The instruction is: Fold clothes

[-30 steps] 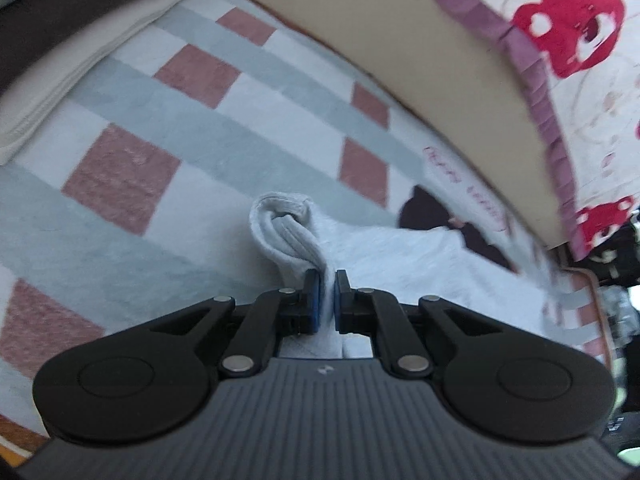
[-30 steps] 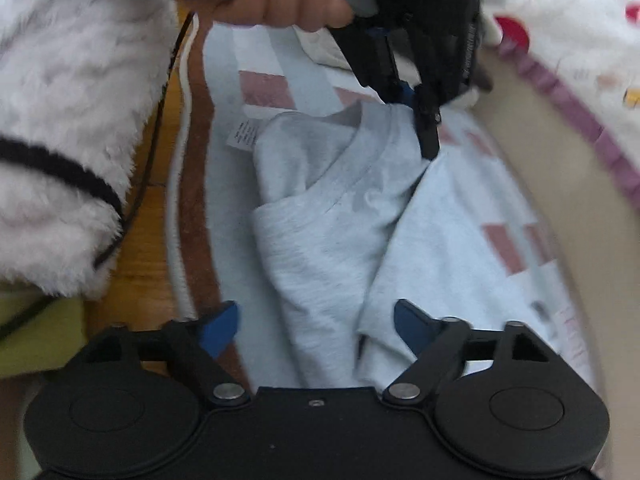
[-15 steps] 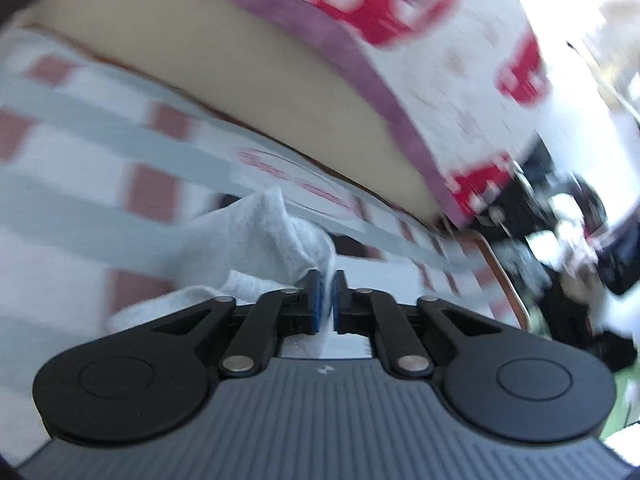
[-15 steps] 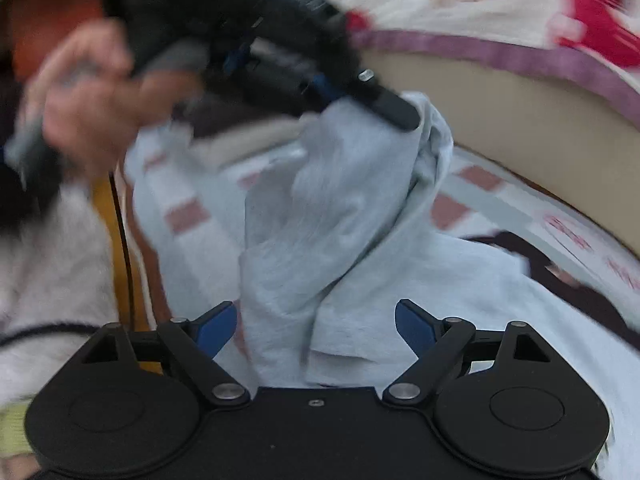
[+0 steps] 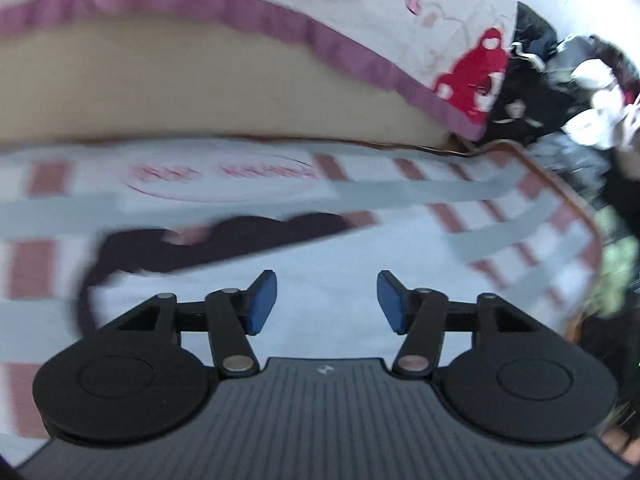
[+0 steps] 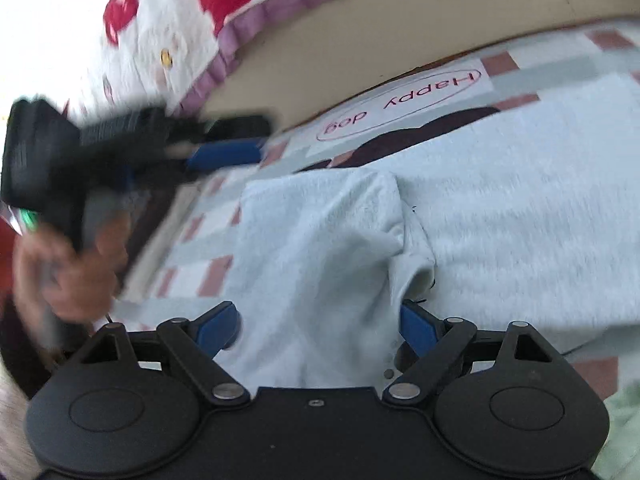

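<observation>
A light grey garment (image 6: 500, 216) lies spread on the checked mat (image 6: 208, 240), with a folded-over flap (image 6: 320, 248) near its left end. My right gripper (image 6: 318, 326) is open just above that flap, blue pads on either side of the cloth. My left gripper (image 5: 326, 300) is open over the pale garment (image 5: 312, 320), with nothing between its pads. In the right wrist view the left gripper (image 6: 224, 140) is blurred at the left, held by a hand (image 6: 68, 272), clear of the cloth.
A bed side (image 5: 200, 92) with a purple-trimmed, red-printed cover (image 5: 460, 32) runs along the mat's far edge. A dark shape (image 5: 224, 240) and a "Happy dog" print (image 6: 400, 100) mark the mat. Dark bags and clutter (image 5: 560, 80) sit at the right.
My left gripper has let go of the grey cloth, opened and swung away to the left. The lifted flap has dropped flat onto the garment. My right gripper stays open.
</observation>
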`<state>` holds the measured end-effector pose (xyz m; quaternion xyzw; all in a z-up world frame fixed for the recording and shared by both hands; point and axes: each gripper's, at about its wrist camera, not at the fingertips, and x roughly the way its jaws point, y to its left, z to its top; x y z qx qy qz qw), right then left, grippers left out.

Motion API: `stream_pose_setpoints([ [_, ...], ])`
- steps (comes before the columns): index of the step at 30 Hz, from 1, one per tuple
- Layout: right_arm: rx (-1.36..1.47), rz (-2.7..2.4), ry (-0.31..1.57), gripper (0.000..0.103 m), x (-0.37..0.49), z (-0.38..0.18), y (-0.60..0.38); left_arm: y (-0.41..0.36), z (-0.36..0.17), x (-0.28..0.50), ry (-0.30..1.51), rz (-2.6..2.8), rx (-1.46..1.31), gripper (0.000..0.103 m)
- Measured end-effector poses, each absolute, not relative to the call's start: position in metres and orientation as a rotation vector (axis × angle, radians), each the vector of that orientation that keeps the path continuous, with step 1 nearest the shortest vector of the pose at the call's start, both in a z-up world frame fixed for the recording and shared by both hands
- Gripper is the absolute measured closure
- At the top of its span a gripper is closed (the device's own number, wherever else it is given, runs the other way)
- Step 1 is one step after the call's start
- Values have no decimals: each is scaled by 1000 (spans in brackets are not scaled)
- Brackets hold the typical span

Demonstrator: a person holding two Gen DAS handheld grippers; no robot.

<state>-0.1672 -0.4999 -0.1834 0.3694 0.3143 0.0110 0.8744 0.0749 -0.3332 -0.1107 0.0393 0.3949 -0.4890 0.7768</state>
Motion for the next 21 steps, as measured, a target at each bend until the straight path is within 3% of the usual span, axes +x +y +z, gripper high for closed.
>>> stream_pose_setpoints([
  [7, 863, -52, 744, 13, -138, -215, -491, -264, -163, 108, 965, -817, 44, 51],
  [8, 821, -72, 756, 20, -132, -215, -487, -259, -169, 108, 958, -800, 37, 51],
  [9, 766, -90, 763, 52, -127, -213, -483, -254, -173, 108, 944, -786, 35, 51],
  [10, 686, -98, 750, 76, -124, -206, -477, -251, -175, 108, 926, -769, 37, 51],
  [11, 636, -87, 720, 93, -125, -197, -475, -250, -176, 108, 907, -757, 39, 51],
  [16, 391, -46, 586, 93, -127, -153, -467, -249, -171, 115, 829, -708, 46, 51],
  [18, 338, -120, 667, 86, -119, -166, -477, -256, -172, 121, 841, -707, 49, 57],
  [19, 318, -175, 700, 80, -117, -175, -482, -261, -173, 125, 855, -704, 44, 65],
  [21, 331, -199, 729, 80, -117, -189, -490, -270, -177, 131, 870, -690, 61, 66],
])
